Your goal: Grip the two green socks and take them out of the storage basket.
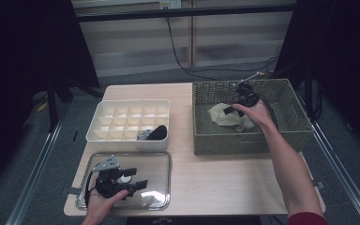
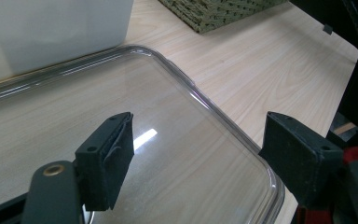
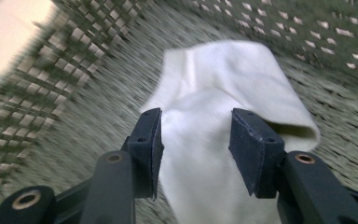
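From the high view, you are reaching your right gripper (image 1: 230, 110) into the woven basket (image 1: 290, 133) at the far right of the bench (image 1: 215, 173), and it is hanging over the cream sock (image 1: 222, 115) that is lying on the basket floor toward its left side. Your left gripper (image 1: 138, 178) is resting at the near left over the clear lid (image 1: 161, 159), just in front of the white divider box (image 1: 98, 136), where a dark sock (image 1: 158, 132) is already sitting in a near compartment. Leave that hand parked; it is clear of the work.

In the left gripper view, the left fingers (image 2: 107, 158) are standing wide apart with nothing between them, only the lid's clear plastic (image 2: 242, 140) and the bench wood (image 2: 261, 60) beneath.

In the right gripper view, the right fingers (image 3: 254, 149) are standing partly apart and straddling the middle of the sock (image 3: 223, 74), with cloth between them but, as far as I can judge, not yet pinched. The picture is blurring, so you are probably moving too briskly; slow down. Sink until the fingers are pressing into the fabric, gather a good fold of both layers rather than the top skin, and close firmly before lifting. Keep the tips off the basket weave (image 3: 51, 84) so they are not snagging.
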